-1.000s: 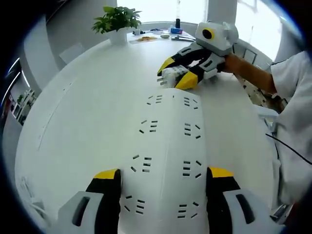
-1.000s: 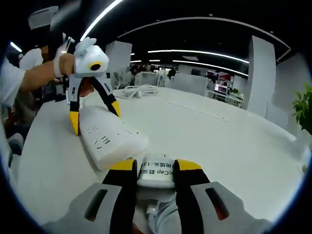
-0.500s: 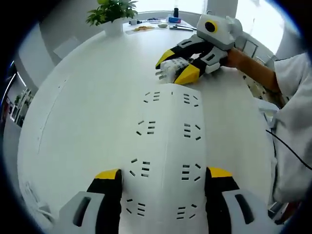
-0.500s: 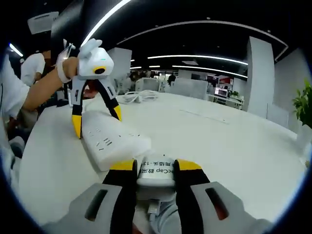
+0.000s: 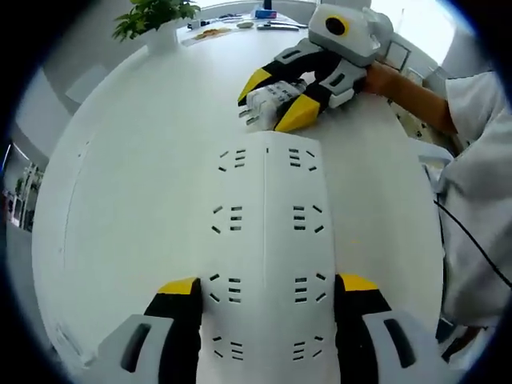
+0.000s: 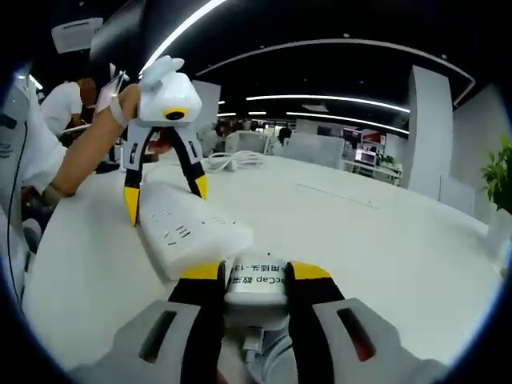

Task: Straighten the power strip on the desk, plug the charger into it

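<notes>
**Lining up the charger with the strip's end**

Holding the two pieces apart, the person has one tool on each. The left gripper (image 5: 268,300) stands astride the near end of the power strip (image 5: 266,240), its yellow-tipped fingers (image 5: 178,296) spread wide on either side of the white body; whether they actually press on the strip's sides I cannot tell. The strip lies flat on the white desk (image 5: 120,184), and its long axis runs straight ahead from between these fingers, rows of sockets facing up.

The right gripper (image 6: 254,276) has its fingers narrowed onto the charger (image 6: 256,282), a small white block with a printed label. In the left gripper view the charger (image 5: 268,100) hangs just past the far end of the strip, its metal prongs pointing back toward that end. In the right gripper view the strip (image 6: 188,228) lies just ahead and to the left of the fingers that carry the charger, close to it but apart.

The right hand is plainly the nearer to the far sockets. The prongs look roughly along the desk, so the charger probably needs tipping downward before it can enter a socket.
</notes>
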`<control>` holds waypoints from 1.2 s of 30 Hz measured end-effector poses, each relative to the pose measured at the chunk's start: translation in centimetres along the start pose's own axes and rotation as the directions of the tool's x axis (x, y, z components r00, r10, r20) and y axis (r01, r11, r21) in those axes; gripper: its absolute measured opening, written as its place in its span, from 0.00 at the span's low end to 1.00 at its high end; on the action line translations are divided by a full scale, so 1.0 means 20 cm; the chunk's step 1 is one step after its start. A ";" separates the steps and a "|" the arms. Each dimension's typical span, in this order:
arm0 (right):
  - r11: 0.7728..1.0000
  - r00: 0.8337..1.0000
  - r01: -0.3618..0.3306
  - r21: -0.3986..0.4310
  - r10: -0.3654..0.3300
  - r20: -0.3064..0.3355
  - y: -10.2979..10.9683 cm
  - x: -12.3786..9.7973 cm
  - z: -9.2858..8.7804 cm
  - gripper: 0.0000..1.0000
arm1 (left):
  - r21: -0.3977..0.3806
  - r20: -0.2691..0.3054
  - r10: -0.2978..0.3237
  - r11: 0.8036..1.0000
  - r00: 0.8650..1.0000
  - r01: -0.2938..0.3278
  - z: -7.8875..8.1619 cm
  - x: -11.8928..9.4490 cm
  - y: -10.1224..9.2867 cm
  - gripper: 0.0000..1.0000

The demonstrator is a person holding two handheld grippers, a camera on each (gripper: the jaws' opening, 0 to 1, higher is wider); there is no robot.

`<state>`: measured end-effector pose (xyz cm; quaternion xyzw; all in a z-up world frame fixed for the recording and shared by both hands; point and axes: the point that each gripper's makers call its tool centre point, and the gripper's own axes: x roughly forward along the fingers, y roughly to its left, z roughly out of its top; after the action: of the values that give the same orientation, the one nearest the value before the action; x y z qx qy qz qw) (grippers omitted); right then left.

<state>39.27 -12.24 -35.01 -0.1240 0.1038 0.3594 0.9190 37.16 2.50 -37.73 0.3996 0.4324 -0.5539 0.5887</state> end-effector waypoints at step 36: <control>0.988 0.987 0.142 0.057 -0.138 -0.077 -0.02 -0.07 -0.08 0.26 | 0.034 0.059 -0.019 0.999 0.998 0.017 0.00 0.01 0.00 0.68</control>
<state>38.40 -13.90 -36.05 -0.1152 0.1395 0.2859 0.9410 37.12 2.36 -37.94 0.3887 0.4091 -0.5780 0.5894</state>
